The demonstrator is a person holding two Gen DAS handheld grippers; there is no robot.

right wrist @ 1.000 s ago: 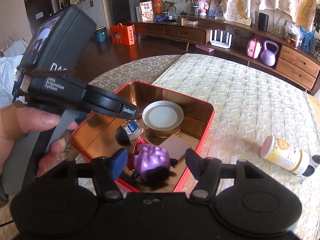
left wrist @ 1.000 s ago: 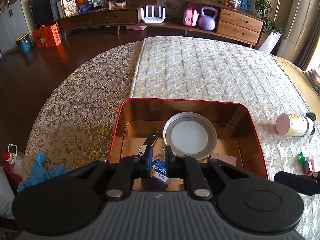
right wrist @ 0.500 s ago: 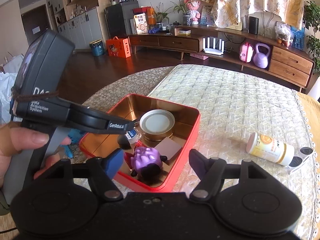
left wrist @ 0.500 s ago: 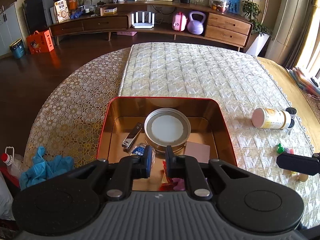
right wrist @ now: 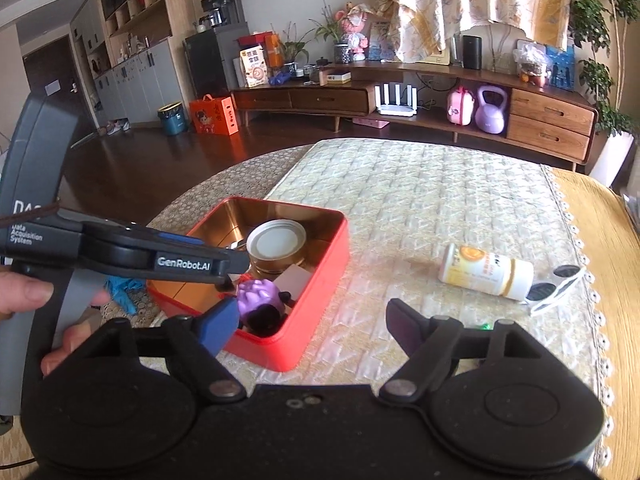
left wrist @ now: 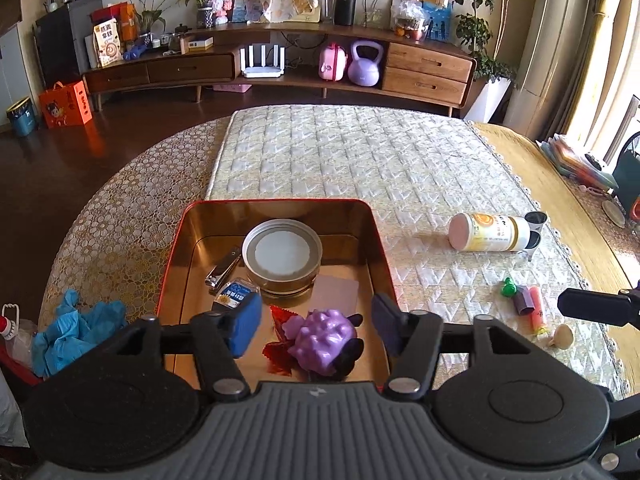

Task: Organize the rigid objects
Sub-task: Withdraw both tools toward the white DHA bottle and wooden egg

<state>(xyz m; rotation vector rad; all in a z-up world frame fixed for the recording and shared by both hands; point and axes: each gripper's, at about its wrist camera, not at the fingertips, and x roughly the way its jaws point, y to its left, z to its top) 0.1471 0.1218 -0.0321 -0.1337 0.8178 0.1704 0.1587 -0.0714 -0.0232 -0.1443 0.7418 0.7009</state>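
Both grippers' jaws opening, nothing between: left gripper (left wrist: 316, 326) above red tin (left wrist: 184, 240), right gripper (right wrist: 308, 326) lower centre. Risk: bottle (right wrist: 486, 271) lying sideways, may roll off worktop (right wrist: 400, 208) if nudged.

Left tool (left wrist: 316, 326) now apart, apparently empty

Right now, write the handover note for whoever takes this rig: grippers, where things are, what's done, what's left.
Left gripper: jaws opening, nothing between the pads, above the red tin.
Right gripper: jaws opening, empty, beside the tin.
In the tin: round lidded can, nail clipper, blue-labelled packet, purple toy, red leaf, brown card.
Left on the table: white bottle, sunglasses, green piece, orange tube, a small beige knob.
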